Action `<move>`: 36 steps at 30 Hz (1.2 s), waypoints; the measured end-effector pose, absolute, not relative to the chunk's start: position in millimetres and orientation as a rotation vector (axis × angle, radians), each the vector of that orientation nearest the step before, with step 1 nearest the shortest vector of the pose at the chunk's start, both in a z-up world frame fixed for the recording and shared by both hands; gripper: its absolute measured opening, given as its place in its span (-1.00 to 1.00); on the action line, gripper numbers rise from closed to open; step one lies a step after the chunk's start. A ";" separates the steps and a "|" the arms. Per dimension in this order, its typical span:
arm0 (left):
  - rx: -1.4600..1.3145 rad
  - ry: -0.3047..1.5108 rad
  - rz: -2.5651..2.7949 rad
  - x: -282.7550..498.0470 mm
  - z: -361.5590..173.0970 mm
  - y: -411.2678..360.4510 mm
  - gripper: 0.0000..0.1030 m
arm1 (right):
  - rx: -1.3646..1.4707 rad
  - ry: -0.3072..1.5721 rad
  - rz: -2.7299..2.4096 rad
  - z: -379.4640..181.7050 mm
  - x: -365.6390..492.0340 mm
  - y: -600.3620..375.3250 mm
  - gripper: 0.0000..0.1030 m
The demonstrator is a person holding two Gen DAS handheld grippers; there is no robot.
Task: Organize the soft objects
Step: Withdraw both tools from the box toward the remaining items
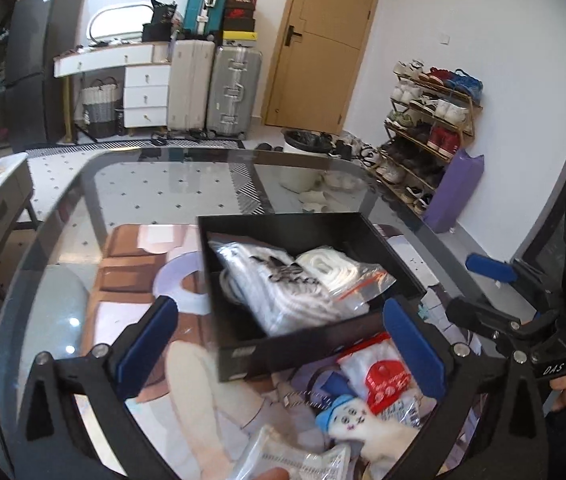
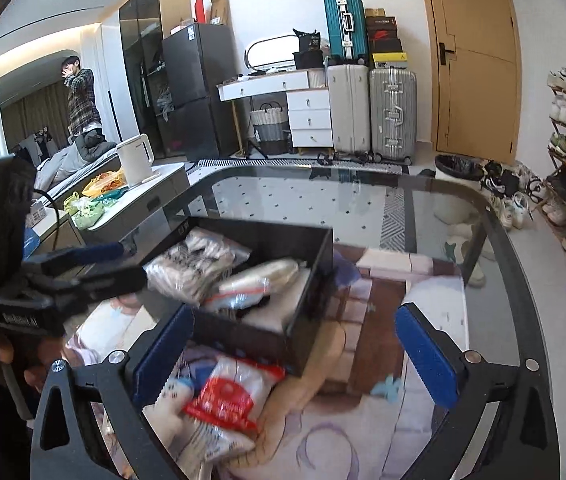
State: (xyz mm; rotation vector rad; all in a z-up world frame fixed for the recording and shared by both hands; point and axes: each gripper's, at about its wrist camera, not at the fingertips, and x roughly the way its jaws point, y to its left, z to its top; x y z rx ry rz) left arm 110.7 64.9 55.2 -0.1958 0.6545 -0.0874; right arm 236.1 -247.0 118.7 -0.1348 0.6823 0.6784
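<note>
Black box (image 1: 307, 344) on the glass surface (image 1: 155, 184), open side up, taken as landmark; long axis running from the near-left corner away toward the far right in the left wrist view. Inside the box: a clear bag of white and grey fabric (image 1: 279, 284) lying lengthwise along the left half, and a second clear bag of white fabric (image 1: 339, 270) with an orange strip beside it, toward the box's far right. Just in front of the box's near wall: a bagged white item with a red label (image 1: 383, 384), touching or nearly touching that wall, long axis roughly square to it. Nearer than that, a small white plush with a blue cap (image 1: 347, 420), face up, head toward the box. Nearer still, another clear packet (image 1: 295, 460), cut by the frame edge. Left tongs (image 1: 279, 352) spread wide, holding nothing, straddling the box's near wall. Right tongs (image 2: 295, 352) likewise spread wide and empty, left finger over the box's near corner, above the red-labelled bag.
</note>
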 end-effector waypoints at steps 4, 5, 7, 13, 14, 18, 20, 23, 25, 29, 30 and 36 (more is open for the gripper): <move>-0.142 0.640 -0.043 91.9 54.1 63.0 1.00 | -0.140 0.714 0.683 107.0 221.6 -251.9 0.99; -0.130 0.638 -0.036 87.4 52.8 62.5 1.00 | -0.142 0.719 0.686 103.7 217.7 -252.5 0.99; -0.108 0.644 -0.027 78.8 49.1 60.9 1.00 | -0.145 0.730 0.684 99.6 211.8 -253.1 0.99; -0.083 0.666 -0.026 58.4 36.0 58.7 1.00 | -0.150 0.769 0.687 87.4 192.5 -255.0 0.99; -0.081 0.670 -0.026 55.5 33.0 58.7 1.00 | -0.152 0.776 0.685 84.9 189.8 -255.6 0.99; -0.075 0.694 -0.015 50.8 23.9 58.5 1.00 | -0.168 0.813 0.671 73.2 183.8 -254.1 0.99; -0.075 0.700 -0.015 48.7 21.3 58.8 1.00 | -0.177 0.830 0.664 67.9 181.8 -254.2 0.99; -0.064 0.712 -0.016 44.8 15.4 58.8 1.00 | -0.189 0.861 0.658 58.5 179.8 -251.2 0.99; -0.065 0.720 -0.013 43.9 12.1 59.7 1.00 | -0.196 0.881 0.650 52.7 178.6 -249.4 0.99; -0.077 0.743 -0.022 43.0 5.4 62.0 1.00 | -0.218 0.928 0.642 41.7 179.6 -242.6 0.99; -0.075 0.751 -0.024 43.2 3.4 61.7 1.00 | -0.224 0.935 0.644 39.6 180.1 -240.2 0.99; -0.061 0.788 -0.040 44.7 -5.7 60.4 1.00 | -0.258 0.940 0.671 38.0 176.3 -223.8 0.99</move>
